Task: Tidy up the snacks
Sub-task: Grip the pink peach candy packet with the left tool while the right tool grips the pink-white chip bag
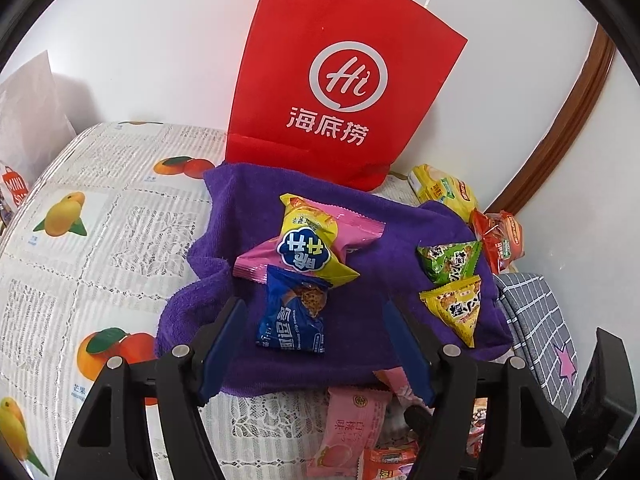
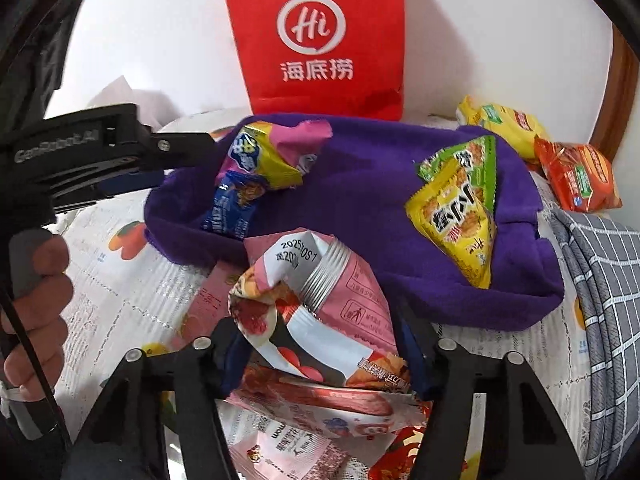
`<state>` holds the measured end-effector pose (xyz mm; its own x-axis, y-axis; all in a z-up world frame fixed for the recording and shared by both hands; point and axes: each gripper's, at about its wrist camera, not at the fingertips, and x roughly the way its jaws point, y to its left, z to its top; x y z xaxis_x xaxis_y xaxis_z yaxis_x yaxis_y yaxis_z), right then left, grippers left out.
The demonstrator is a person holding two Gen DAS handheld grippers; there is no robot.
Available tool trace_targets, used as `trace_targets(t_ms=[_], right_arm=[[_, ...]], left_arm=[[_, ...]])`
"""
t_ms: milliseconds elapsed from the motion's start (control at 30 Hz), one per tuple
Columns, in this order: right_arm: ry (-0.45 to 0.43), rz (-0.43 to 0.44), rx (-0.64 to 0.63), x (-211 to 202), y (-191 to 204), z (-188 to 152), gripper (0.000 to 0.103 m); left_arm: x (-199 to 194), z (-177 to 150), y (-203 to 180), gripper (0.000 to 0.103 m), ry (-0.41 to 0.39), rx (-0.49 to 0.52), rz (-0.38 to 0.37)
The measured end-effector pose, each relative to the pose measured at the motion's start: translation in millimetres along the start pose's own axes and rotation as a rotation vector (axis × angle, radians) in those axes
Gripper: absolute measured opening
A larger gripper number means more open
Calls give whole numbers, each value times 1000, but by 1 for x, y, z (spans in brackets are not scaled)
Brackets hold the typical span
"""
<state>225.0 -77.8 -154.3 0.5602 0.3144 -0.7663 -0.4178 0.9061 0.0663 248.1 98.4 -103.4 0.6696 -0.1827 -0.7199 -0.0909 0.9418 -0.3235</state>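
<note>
Right wrist view: the right gripper [image 2: 320,356] has its jaws closed on a crumpled pink snack packet [image 2: 320,312], held just in front of the purple towel [image 2: 360,200]. Judgement: the packet is light, soft and crinkly, its film likely slippery; the crimped end seam or a gathered fold offers the firmest hold, and hard squeezing risks crushing the contents.

Left wrist view: the left gripper [image 1: 316,344] stands partly open over the towel's near edge, pads on either side of the blue cookie packet [image 1: 294,312] but not pressing it; it holds nothing.

Count on the towel: 1 blue packet, 1 yellow packet [image 1: 312,240] lying on 1 pink packet [image 1: 352,228], 1 green triangular packet [image 1: 450,262], 1 yellow triangular packet [image 1: 456,308]. Beside the towel: 1 yellow noodle pack [image 1: 444,192], 1 red pack [image 1: 500,240]. 1 red paper bag [image 1: 340,80] stands behind. Further pink packets lie under the right gripper; their number cannot be told.
</note>
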Motion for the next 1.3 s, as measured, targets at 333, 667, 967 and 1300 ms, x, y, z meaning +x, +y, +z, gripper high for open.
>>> trace_targets(t_ms=[333, 667, 967, 1300], right_arm=[[-123, 27, 25, -46, -1, 5, 51], [-194, -30, 94, -100, -20, -1, 51], [-166, -86, 172, -108, -61, -41, 51], [-117, -85, 263, -97, -95, -86, 51]], left_arm=[[2, -11, 3, 70, 41, 23, 10], [-4, -58, -7, 70, 134, 80, -40], [18, -77, -32, 69, 184, 132, 1], [26, -82, -42, 36, 157, 209, 129]])
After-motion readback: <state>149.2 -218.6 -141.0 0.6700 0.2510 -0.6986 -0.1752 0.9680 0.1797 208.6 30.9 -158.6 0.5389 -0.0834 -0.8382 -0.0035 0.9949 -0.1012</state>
